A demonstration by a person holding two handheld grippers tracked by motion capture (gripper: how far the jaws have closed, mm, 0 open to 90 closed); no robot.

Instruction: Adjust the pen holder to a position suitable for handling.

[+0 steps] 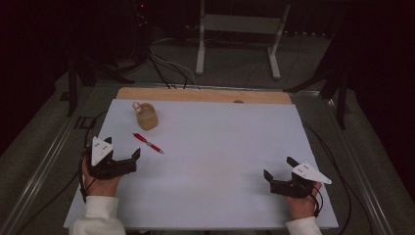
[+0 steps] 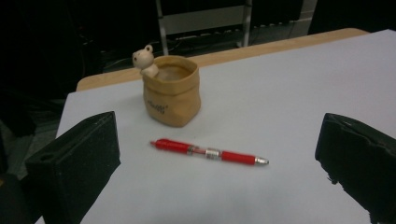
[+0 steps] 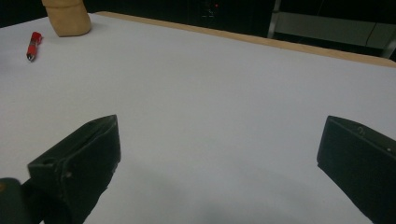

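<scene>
Left gripper view: red pen [image 2: 209,153] beside pot [image 2: 172,91].

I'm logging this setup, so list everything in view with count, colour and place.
pen: one, red with a silver tip, lying flat on the sheet in front of the left tool.
holder: one, tan, bag-shaped with a small pale animal figure at its rim, upright just beyond the pen, apart from it.
sheet: one, white, covering the table.
table: one, wooden edge showing at the far side.
frame: one, white metal, on the floor beyond.
left tool: one, black, jaws open, near-left.
right tool: one, black, jaws open, near-right.
sleeves: two, white, bottom edge.
</scene>
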